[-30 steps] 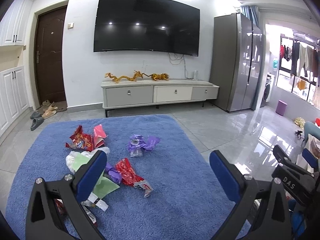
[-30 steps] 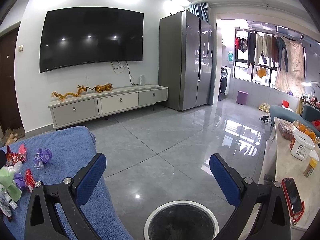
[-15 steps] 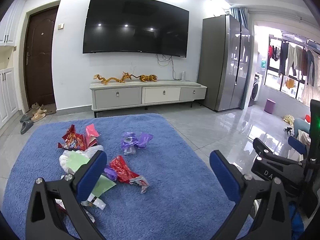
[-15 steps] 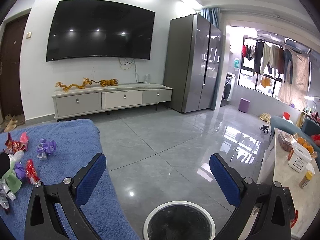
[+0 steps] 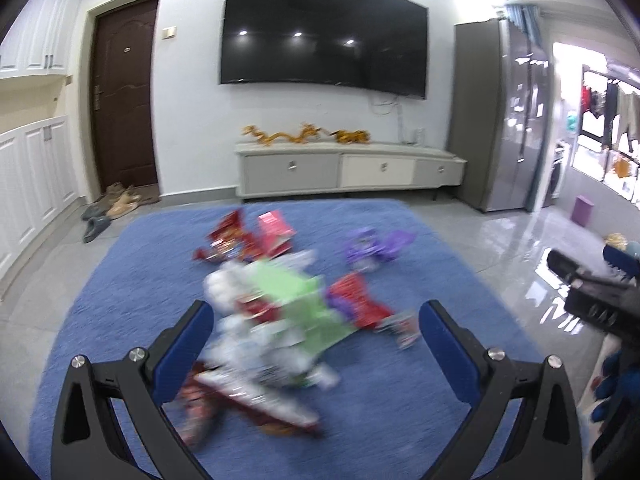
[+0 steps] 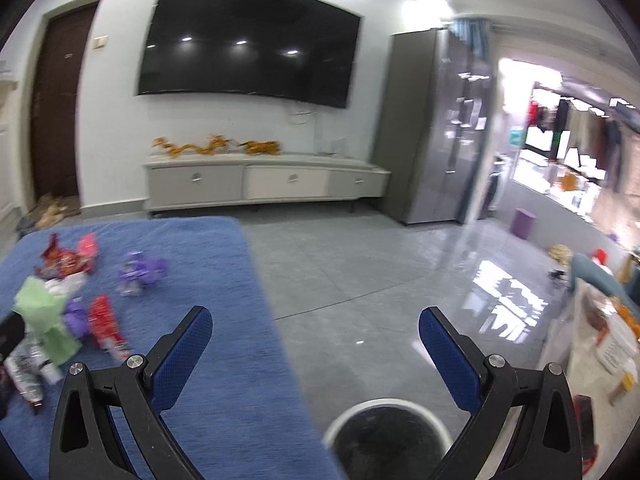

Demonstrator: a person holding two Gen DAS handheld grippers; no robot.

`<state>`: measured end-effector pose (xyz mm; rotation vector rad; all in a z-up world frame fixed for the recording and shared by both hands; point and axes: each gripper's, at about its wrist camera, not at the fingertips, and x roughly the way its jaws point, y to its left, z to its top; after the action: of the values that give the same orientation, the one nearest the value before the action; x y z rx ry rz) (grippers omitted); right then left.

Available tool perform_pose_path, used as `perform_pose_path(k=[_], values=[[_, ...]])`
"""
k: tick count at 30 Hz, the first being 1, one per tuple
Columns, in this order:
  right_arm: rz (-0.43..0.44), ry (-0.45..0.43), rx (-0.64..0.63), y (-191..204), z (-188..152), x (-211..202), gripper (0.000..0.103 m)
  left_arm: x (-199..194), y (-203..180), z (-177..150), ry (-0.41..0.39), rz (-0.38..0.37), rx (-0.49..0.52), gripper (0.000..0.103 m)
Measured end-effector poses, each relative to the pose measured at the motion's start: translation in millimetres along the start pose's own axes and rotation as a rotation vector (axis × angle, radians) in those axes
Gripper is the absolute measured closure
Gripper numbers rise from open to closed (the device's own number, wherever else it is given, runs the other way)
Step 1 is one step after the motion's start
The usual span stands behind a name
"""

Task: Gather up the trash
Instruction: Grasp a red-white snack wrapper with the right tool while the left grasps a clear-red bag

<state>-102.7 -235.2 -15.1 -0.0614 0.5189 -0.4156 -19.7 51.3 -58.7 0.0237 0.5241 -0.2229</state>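
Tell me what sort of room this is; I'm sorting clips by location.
Most likely a home living room: a wall-mounted television above a low TV cabinet, and a blue rug on tiled floor.

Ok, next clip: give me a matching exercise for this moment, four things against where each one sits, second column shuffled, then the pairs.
Things:
1. purple wrapper
2. trash bin
3. gold dragon figurines
4. slippers

Places:
A. on the TV cabinet
B. on the floor by the brown door
C. on the blue rug
D. on the grey tiles just below the right hand-held gripper

Pairs: 1-C, 2-D, 3-A, 4-B
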Motion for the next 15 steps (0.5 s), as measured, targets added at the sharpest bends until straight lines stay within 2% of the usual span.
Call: perform_pose_path(k=[2,6,9,12,14,15], values=[[0.081,0.015,-0.011,17,1,4,0.0,-2,18,-11,0.018,0.034,0.003,0.0],[0.282,0.047,-0.036,51,-1,10,0.0,-3,71,-42,0.113,0.077,-0.036,0.001],[0.487,0.093,-0.054,84,-6,16,0.002,-7,98,-52,0.162,0.042,-0.105,0.008],[0.61,0.16,-0.072,105,-13,19,0.015,-9,109,-54,0.179,0.007,-0.126,0.012],[0.668,0.209,-0.095,124,-19,23,0.028,-6,107,-55,0.204,-0.014,-0.117,0.02],[0.697,0.239,-0.095,118,-21,18,0.033,-3,107,-55,0.222,-0.034,-0.118,0.027]])
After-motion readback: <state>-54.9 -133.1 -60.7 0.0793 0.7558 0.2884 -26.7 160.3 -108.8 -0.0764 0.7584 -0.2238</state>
